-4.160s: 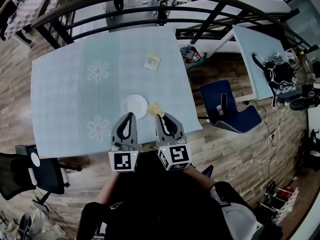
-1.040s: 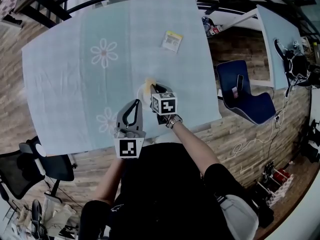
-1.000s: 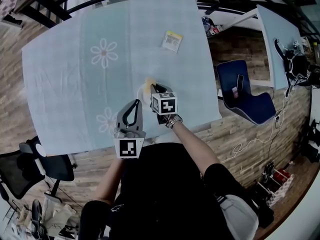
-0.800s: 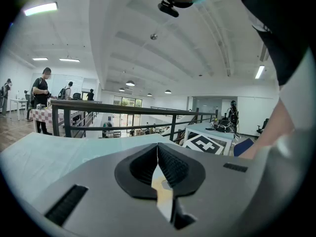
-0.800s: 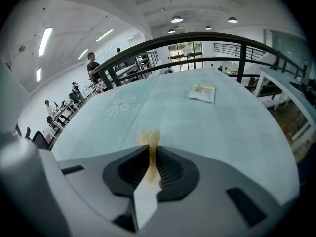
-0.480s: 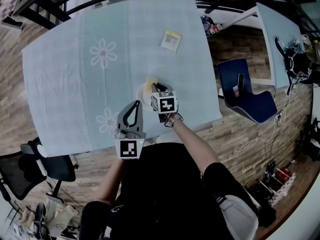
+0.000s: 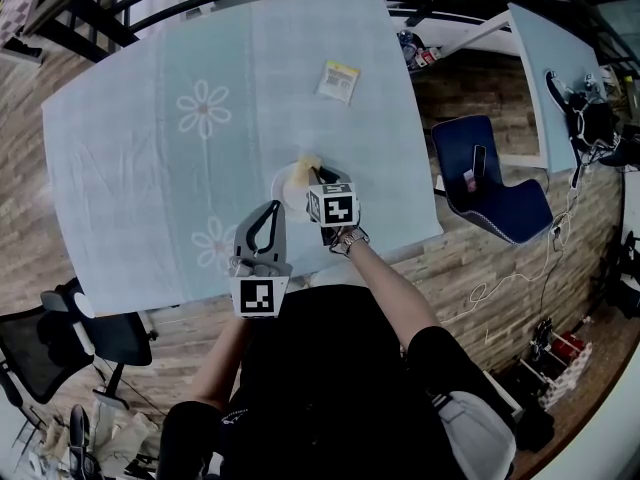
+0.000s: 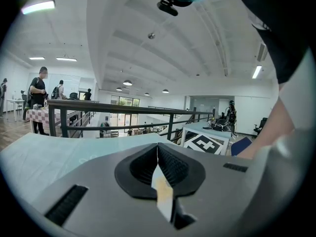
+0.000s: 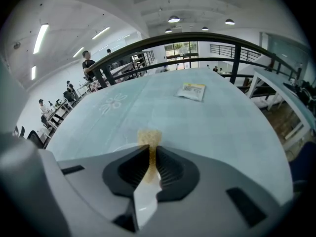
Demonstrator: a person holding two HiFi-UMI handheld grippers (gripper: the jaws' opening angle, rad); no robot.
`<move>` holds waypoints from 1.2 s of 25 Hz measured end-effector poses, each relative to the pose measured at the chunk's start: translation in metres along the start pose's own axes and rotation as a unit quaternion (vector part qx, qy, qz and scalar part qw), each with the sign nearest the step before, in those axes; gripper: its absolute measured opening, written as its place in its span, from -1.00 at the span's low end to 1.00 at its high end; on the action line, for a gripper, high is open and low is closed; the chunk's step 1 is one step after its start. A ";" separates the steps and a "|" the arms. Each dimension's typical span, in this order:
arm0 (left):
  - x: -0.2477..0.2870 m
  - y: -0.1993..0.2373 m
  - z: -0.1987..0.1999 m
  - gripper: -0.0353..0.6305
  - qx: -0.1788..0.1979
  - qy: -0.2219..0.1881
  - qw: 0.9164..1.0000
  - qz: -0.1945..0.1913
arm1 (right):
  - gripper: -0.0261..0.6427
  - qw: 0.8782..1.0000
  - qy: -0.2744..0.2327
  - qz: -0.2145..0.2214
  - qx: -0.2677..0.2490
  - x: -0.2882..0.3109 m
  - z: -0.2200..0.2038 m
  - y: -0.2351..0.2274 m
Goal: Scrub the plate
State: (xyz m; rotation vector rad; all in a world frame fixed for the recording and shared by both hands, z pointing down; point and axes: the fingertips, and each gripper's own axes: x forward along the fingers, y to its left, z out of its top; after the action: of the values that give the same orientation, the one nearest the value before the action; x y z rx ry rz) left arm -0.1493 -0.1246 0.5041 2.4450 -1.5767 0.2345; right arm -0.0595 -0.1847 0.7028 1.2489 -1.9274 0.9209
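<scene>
Our left gripper point(image 7: 268, 208) waits closed and empty at 7 o'clock of the plate point(image 7: 282, 187). Our right gripper point(image 7: 316, 174), clamped on the sponge point(image 7: 304, 164), has moved from the table point(image 7: 130, 138) edge onto the plate's 1 o'clock side, so we judge scrubbing is under way.

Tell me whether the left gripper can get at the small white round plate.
Probably yes. The left gripper, shut and empty, sits just short of the small white round plate with nothing between; the right gripper and its yellow sponge occupy only the far right side.
</scene>
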 end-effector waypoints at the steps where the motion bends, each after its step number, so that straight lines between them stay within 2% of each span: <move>1: 0.000 -0.001 0.000 -0.85 0.011 0.000 1.000 -0.004 | -0.78 1.000 -0.001 -0.002 0.001 -0.001 0.000 -0.002; 11: -0.004 -0.006 -0.002 -0.85 0.004 0.005 1.000 -0.012 | -0.78 1.000 -0.003 -0.023 0.006 -0.009 -0.005 -0.019; 15: -0.004 -0.009 0.000 -0.85 -0.002 -0.005 1.000 -0.015 | -0.78 0.999 -0.005 -0.033 0.006 -0.012 -0.008 -0.026; 24: -0.006 -0.014 -0.001 -0.85 0.013 -0.005 0.999 -0.032 | -0.78 0.999 -0.009 -0.053 0.001 -0.020 -0.011 -0.035; 28: -0.006 -0.017 0.002 -0.85 -0.006 -0.014 0.999 -0.032 | -0.78 0.998 -0.011 -0.067 0.000 -0.027 -0.011 -0.042; 30: -0.008 -0.018 0.001 -0.85 0.000 -0.010 0.999 -0.036 | -0.78 0.997 -0.014 -0.074 0.000 -0.032 -0.009 -0.045</move>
State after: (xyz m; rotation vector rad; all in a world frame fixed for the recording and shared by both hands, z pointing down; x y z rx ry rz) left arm -0.1362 -0.1111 0.4999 2.5052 -1.4935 0.1979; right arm -0.0060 -0.1750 0.6908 1.3920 -1.8283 0.8319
